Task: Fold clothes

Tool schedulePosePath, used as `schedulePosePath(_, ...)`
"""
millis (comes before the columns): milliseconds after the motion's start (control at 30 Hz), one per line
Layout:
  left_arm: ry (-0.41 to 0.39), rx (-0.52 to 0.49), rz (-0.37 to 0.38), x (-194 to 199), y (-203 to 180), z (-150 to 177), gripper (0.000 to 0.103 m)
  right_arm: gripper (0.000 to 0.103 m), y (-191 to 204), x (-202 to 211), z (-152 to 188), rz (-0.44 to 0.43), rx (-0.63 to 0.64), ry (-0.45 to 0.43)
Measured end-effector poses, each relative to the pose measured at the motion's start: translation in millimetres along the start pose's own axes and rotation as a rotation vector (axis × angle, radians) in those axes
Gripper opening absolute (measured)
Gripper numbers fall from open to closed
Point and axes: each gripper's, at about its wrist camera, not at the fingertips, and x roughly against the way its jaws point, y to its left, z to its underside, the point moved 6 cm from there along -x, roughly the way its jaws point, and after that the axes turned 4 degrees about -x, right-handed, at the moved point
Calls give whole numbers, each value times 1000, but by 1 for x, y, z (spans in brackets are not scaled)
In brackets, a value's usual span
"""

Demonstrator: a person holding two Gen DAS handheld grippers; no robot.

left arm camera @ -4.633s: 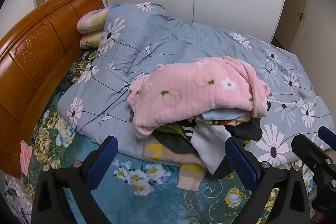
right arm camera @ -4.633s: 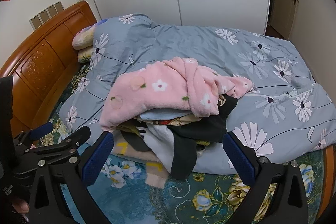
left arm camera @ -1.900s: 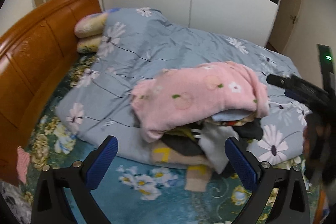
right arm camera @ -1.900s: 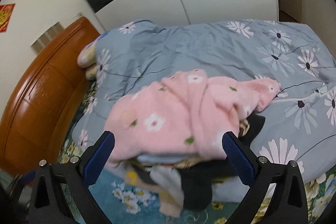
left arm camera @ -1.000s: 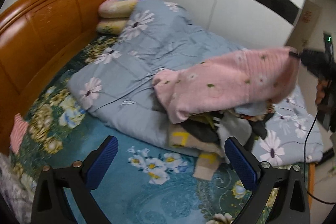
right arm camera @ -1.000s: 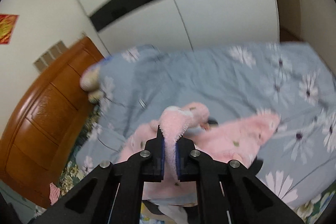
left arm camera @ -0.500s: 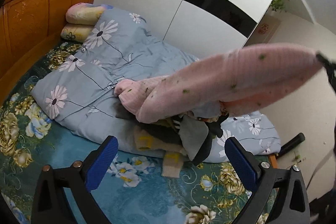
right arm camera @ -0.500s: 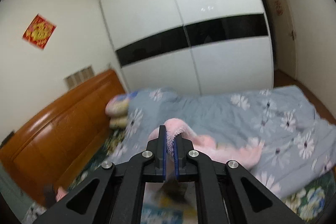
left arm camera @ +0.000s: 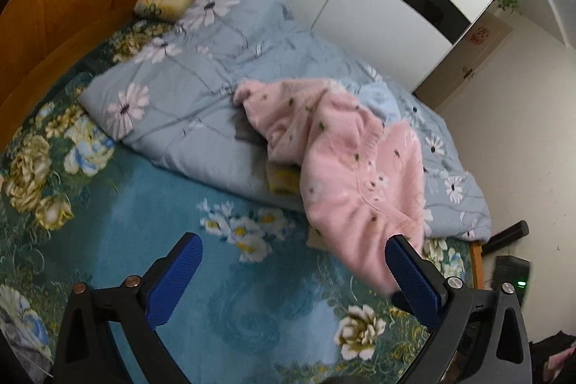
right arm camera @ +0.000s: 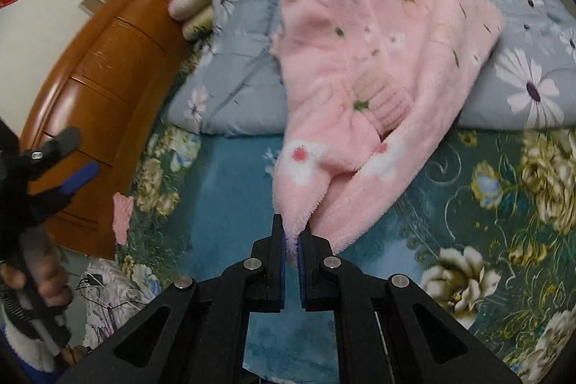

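Folding has barely begun: the right gripper [right arm camera: 291, 242] pinches one edge of the pink floral fleece garment [right arm camera: 363, 67], which trails from the quilt [left arm camera: 201, 85] onto the teal bedsheet [left arm camera: 144, 204], unfolded, while the left gripper [left arm camera: 293, 279] gapes wide and empty.

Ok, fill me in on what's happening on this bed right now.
A person is sorting laundry with a hand-held gripper in each hand. The right hand-held gripper is shut on an edge of the pink fleece garment, which trails from the clothes pile across the grey floral duvet onto the teal floral bedsheet. The left hand-held gripper is open, holding nothing, just above the sheet. No fold has been made yet.
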Motion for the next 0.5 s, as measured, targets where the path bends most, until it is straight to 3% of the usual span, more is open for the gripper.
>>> schedulePosePath(200,101,-16,-7,-44,-33,16,103,13,-31,-13,-2,-5,-17,35)
schedulePosePath(233,116,-23,-13,-53,-39,18,103,19,-36,-15,-2,-5,-20,40)
schedulePosePath(333,158,-59,-47,-80,-59,22,103,49,-50,-16,0,-30,-23,49)
schedulePosePath(500,237,-88,-90,-143,-95,28,102,51,-110,-11,-4,-16,-104,35)
